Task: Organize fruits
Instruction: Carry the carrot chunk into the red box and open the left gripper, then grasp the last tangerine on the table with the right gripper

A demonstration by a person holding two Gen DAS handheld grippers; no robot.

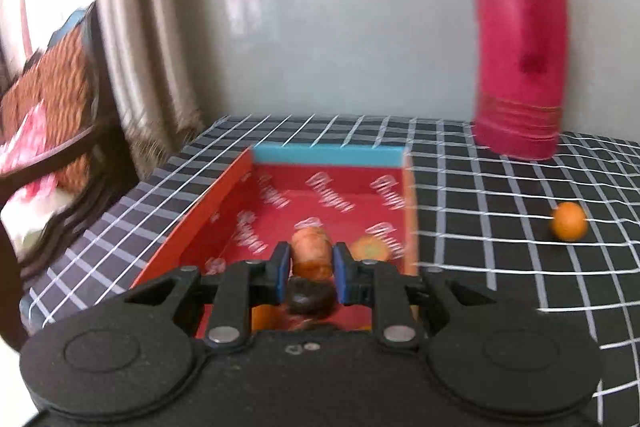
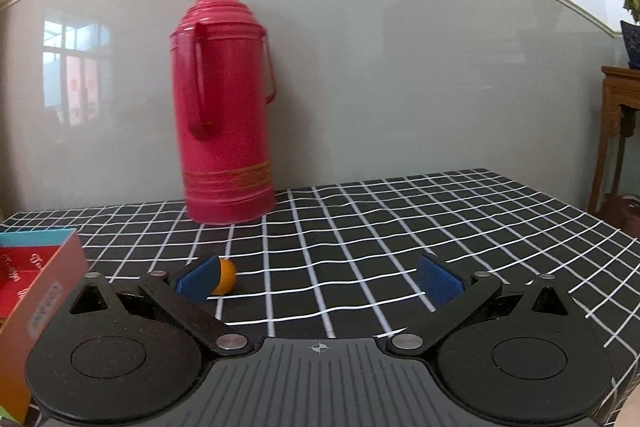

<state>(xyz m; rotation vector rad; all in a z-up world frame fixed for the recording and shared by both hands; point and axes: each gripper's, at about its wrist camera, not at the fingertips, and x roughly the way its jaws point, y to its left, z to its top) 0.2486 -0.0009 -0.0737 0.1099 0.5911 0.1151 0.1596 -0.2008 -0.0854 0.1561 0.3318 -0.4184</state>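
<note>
A brownish-orange fruit point(image 1: 311, 253) sits between the blue pads of the left gripper point(image 1: 311, 263), which is closed around it above the red box point(image 1: 224, 203); motion blur makes its exact kind hard to tell. It hangs over the near part of the box, with another orange fruit point(image 1: 370, 249) lying on the box floor just to its right and a dark round object point(image 1: 308, 297) visible below it, close to the camera. The step in hand looks like placing this fruit into the box, and doing it well probably means lowering it until it is near the floor, choosing a spot beside the resting fruit rather than on top of it, and opening gently so it does not roll against the wall. One small orange fruit point(image 2: 225, 277) lies out on the black checked tablecloth point(image 2: 360, 227), in front of the pink thermos point(image 2: 224, 107). The right gripper point(image 2: 320, 277) has its fingers spread wide and empty; that loose fruit sits just beyond its left pad point(image 2: 198, 277), partly hidden by it, not between the fingers, so the gripper would likely need to shift left before closing.
</note>
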